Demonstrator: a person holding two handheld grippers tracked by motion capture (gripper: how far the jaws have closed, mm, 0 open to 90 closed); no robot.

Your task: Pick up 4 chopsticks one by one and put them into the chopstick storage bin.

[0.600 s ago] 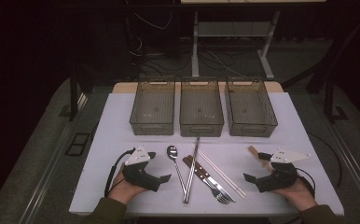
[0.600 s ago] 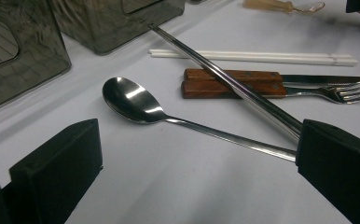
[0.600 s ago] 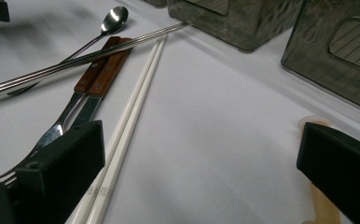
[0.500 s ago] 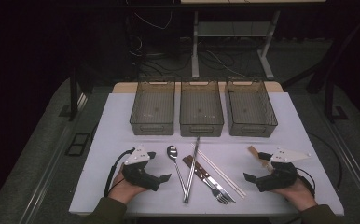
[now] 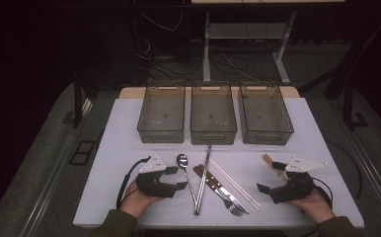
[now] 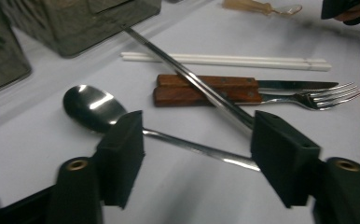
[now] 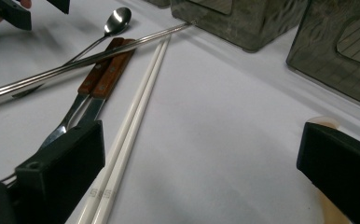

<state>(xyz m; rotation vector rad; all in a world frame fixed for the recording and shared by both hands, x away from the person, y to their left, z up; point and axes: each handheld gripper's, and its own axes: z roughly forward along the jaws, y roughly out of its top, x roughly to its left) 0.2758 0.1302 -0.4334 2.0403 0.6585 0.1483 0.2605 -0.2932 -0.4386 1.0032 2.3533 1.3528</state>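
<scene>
Cutlery lies in a loose pile on the white table. A steel spoon (image 5: 182, 160) is at its left, with metal chopsticks (image 5: 203, 173) crossing a wooden-handled knife and fork (image 5: 213, 182). White chopsticks (image 5: 235, 183) lie to the right. My left gripper (image 5: 177, 177) rests just left of the spoon and is open. In the left gripper view the spoon's handle (image 6: 192, 147) runs across the gap between the jaws, untouched. My right gripper (image 5: 270, 177) rests right of the white chopsticks (image 7: 136, 112), wide open, holding nothing.
Three clear grey bins (image 5: 161, 133) (image 5: 213, 134) (image 5: 266, 134) stand in a row at the back of the table (image 5: 119, 148), all without contents. A small beige spoon (image 5: 267, 159) lies just behind the right gripper. The table's front edge is close under both hands.
</scene>
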